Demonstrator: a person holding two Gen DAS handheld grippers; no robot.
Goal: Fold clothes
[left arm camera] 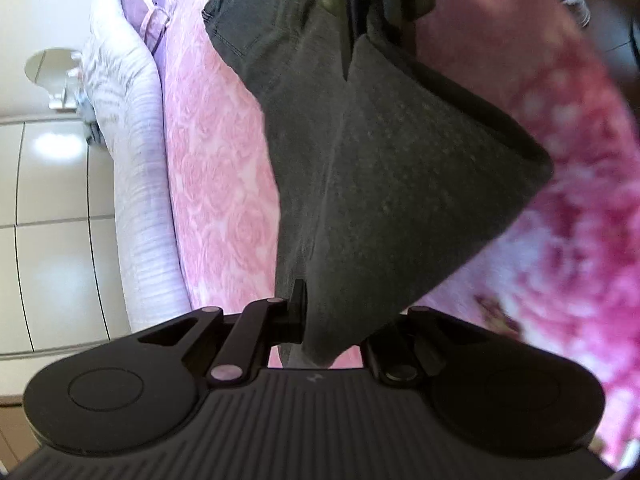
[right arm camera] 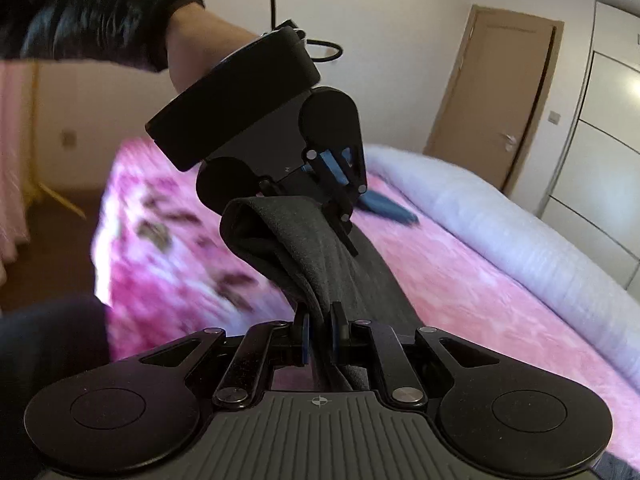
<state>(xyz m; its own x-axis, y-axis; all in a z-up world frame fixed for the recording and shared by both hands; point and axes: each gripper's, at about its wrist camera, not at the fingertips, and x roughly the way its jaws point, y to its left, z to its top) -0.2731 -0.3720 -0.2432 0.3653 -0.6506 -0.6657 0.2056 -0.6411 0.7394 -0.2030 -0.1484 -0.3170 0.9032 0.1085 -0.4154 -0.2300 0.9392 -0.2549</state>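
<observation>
With both the left gripper (left arm camera: 316, 320) and right gripper (right arm camera: 320, 320) clamped on the dark trousers (left arm camera: 360, 168), lifted above the pink bed (left arm camera: 216, 184), keep the held edge taut and level while carrying it over.

Dark grey trousers (left arm camera: 360, 184): matt woven cloth with stitched seams. Bedspread (left arm camera: 224, 184): soft pink cloth with an embossed rose pattern. Right gripper (right arm camera: 319, 320): matt black plastic body (ribbed top, shiny metal pivots). Wardrobe (left arm camera: 52, 216): glossy, smooth panels.
</observation>
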